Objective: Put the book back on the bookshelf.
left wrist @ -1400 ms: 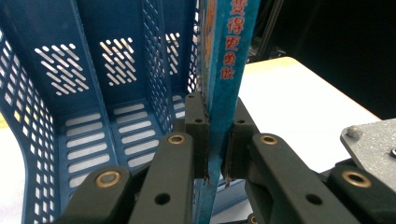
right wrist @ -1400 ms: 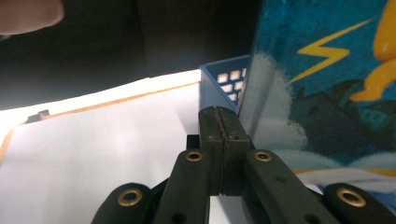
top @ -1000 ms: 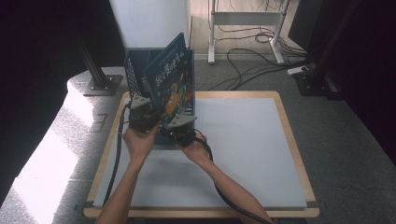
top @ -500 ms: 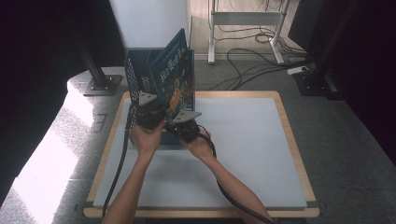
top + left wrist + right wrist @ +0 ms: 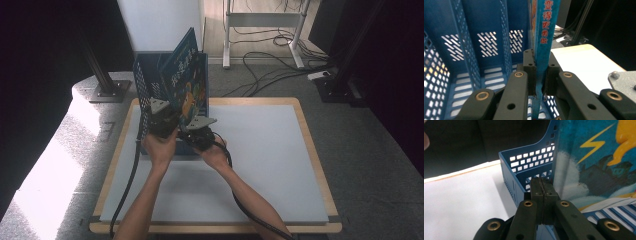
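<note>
A blue picture book (image 5: 186, 82) with red lettering on its spine (image 5: 546, 30) stands tilted in the right part of a blue perforated file rack (image 5: 142, 80). My left gripper (image 5: 167, 114) is shut on the book's lower edge, its jaws clamped on either side of the spine (image 5: 539, 75). The rack's slotted dividers (image 5: 486, 45) lie to the left of the book. Just right of it, my right gripper (image 5: 194, 129) is shut with nothing between its fingers (image 5: 542, 187). It sits at the rack's front corner (image 5: 529, 160), beside the book's cover (image 5: 599, 157).
The rack stands at the back left of a white mat (image 5: 260, 150) on a wood-edged board. To the right of the rack the mat is bare. Behind the rack is a white panel (image 5: 160, 25). Cables (image 5: 270, 65) and a metal stand lie on the floor beyond.
Both hands have edged forward toward the rack, the left one carrying the book. The right gripper stays shut and close beside the left.
</note>
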{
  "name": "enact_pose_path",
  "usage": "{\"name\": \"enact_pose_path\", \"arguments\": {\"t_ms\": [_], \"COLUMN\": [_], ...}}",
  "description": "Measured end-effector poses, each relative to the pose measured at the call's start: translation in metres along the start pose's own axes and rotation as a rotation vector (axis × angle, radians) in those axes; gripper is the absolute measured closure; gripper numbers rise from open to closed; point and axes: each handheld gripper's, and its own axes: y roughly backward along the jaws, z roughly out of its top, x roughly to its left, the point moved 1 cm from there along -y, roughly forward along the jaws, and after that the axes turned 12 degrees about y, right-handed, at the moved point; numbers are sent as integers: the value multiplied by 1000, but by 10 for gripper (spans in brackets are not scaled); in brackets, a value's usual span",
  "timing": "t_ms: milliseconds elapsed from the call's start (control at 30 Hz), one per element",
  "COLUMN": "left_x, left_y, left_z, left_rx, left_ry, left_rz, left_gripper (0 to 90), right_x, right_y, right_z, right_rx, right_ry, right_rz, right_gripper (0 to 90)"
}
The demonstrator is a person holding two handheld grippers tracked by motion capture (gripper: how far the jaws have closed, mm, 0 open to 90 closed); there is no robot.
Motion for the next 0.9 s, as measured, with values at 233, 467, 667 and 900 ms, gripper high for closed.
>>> {"name": "enact_pose_path", "arguments": {"t_ms": [233, 467, 667, 900], "left_x": [-2, -3, -2, 4], "left_y": [-9, -8, -9, -24], "left_z": [-5, -11, -17, -30], "left_rx": [3, 2, 17, 69], "left_ry": [-15, -34, -38, -29], "left_rz": [8, 15, 27, 33], "left_gripper": [835, 835, 835, 835], "right_x": [-5, -5, -3, 0], "right_y": [-2, -4, -6, -9], "right_z": [-9, -12, -16, -23], "right_rx": [1, 3, 10, 15], "right_ry": [-29, -53, -64, -71], "right_rz": [1, 18, 40, 47], "right_gripper": [888, 887, 887, 885]}}
